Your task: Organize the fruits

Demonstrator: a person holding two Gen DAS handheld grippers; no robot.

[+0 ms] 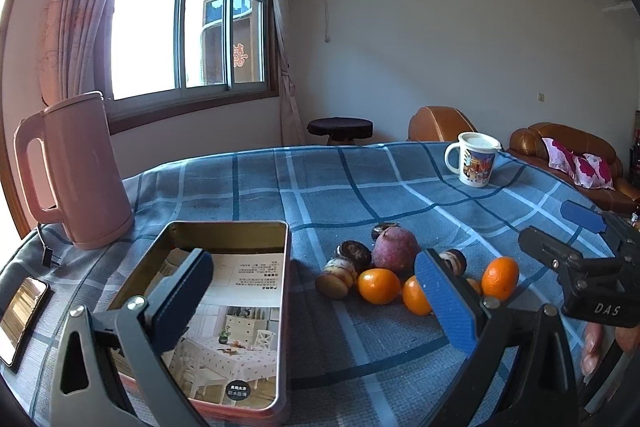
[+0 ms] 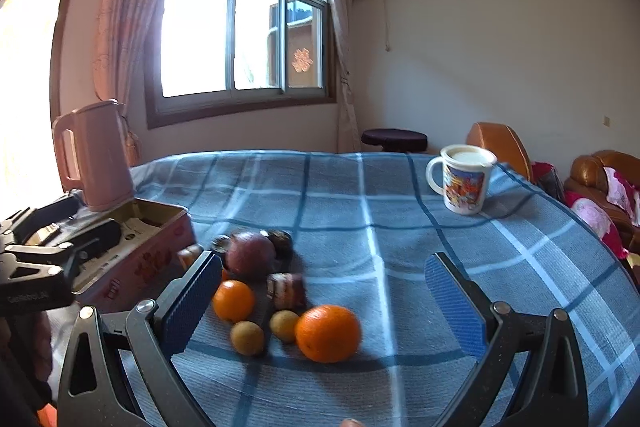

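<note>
A heap of fruit lies on the blue checked tablecloth [image 1: 360, 195]: a purple passion fruit [image 1: 396, 247], small oranges [image 1: 379, 285], dark water chestnuts [image 1: 354, 251]. In the right wrist view I see the passion fruit [image 2: 250, 255], an orange [image 2: 328, 333], a smaller orange [image 2: 233, 300] and two brown longans [image 2: 247, 337]. An open tin box [image 1: 224, 239], lined with a printed sheet, lies left of the heap; it also shows in the right wrist view [image 2: 140, 259]. My left gripper [image 1: 316, 291] is open and empty, above the box's right edge. My right gripper [image 2: 324, 307] is open and empty, with the fruit between its fingers.
A pink kettle [image 1: 76, 171] stands at the table's back left. A printed mug [image 1: 474, 159] stands at the back right. A phone [image 1: 20, 315] lies at the left edge. A stool [image 1: 340, 129] and brown sofas [image 1: 572, 151] stand beyond the table.
</note>
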